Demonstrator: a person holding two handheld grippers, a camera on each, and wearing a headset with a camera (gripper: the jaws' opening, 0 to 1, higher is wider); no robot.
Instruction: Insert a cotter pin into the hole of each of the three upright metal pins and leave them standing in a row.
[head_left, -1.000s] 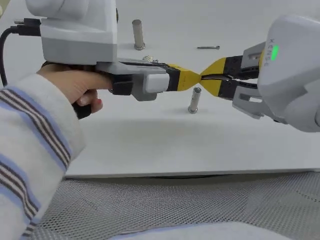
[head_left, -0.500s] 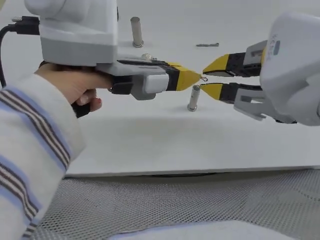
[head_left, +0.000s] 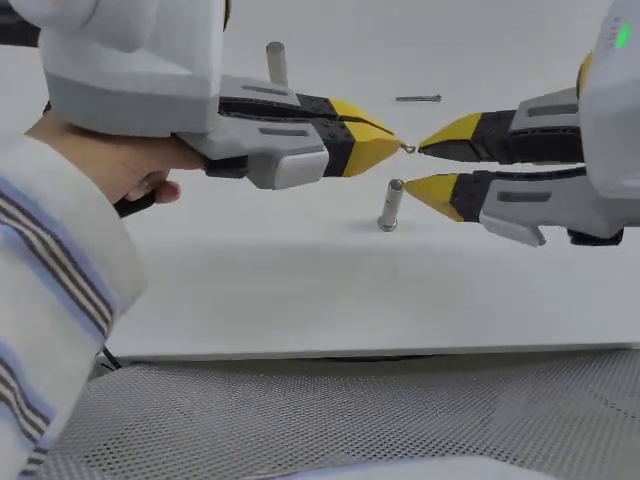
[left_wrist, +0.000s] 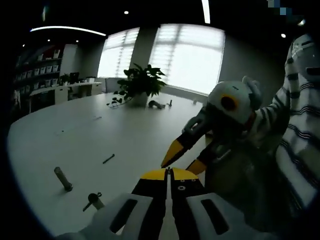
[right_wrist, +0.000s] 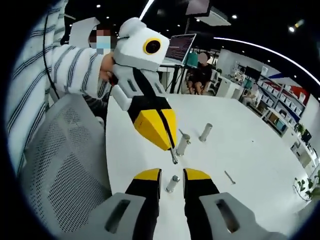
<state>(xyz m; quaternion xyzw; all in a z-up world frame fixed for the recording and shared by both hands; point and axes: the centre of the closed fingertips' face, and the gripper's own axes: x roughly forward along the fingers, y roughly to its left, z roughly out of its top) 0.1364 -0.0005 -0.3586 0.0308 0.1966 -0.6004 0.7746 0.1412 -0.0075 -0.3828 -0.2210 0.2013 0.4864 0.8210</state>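
My left gripper (head_left: 393, 148) comes in from the left, shut on a small cotter pin (head_left: 408, 149) whose end sticks out past its yellow tips. My right gripper (head_left: 418, 166) faces it from the right, open, a short gap away from the pin. In the right gripper view the cotter pin (right_wrist: 173, 157) juts from the left gripper (right_wrist: 168, 146) just above my open right gripper (right_wrist: 173, 175). One upright metal pin (head_left: 389, 204) stands on the white table below the tips. A second metal pin (head_left: 276, 61) stands further back. The left gripper view shows another pin (left_wrist: 94, 200) with something through its head.
A loose cotter pin (head_left: 417, 98) lies on the white table (head_left: 300, 290) at the back right. A mesh chair back (head_left: 350, 420) lies under the near table edge. People sit at the table's far end (right_wrist: 200, 70) in the right gripper view.
My right gripper, which was shut against the left gripper's tip, has opened and drawn back to the right. The left gripper keeps the cotter pin. The head camera has also shifted.
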